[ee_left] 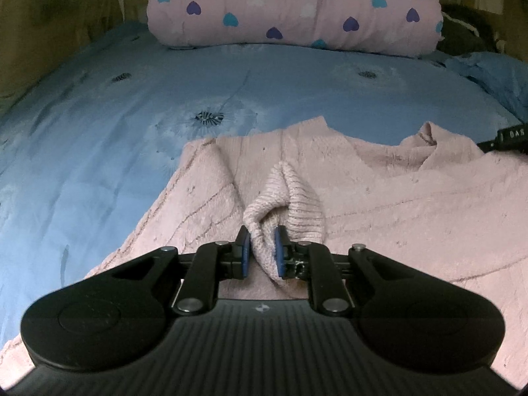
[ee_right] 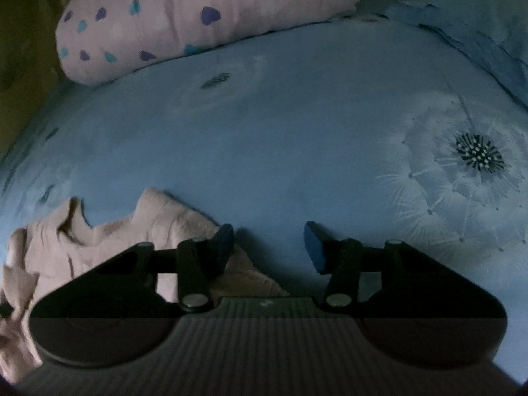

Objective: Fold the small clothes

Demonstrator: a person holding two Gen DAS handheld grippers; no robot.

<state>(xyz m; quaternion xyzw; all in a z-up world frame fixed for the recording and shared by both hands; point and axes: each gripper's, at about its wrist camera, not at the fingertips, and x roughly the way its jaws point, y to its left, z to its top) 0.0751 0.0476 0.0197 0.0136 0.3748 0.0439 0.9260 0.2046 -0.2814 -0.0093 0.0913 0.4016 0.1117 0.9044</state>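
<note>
A pale pink fuzzy sweater (ee_left: 379,204) lies spread on the blue bedspread (ee_left: 148,125). My left gripper (ee_left: 262,247) is shut on the ribbed cuff (ee_left: 290,198) of a sleeve that is folded over the body of the sweater. In the right wrist view, the sweater (ee_right: 99,244) shows at the lower left, and my right gripper (ee_right: 269,244) is open just past its right edge, over bare bedspread (ee_right: 280,151), with nothing between its fingers. A black part of the right gripper (ee_left: 508,138) pokes in at the right edge of the left wrist view.
A rolled pink quilt with blue and purple hearts (ee_left: 297,6) lies across the far end of the bed. A bunched blue cover (ee_right: 478,33) sits at the far right. A brown wall (ee_left: 49,33) borders the bed on the left.
</note>
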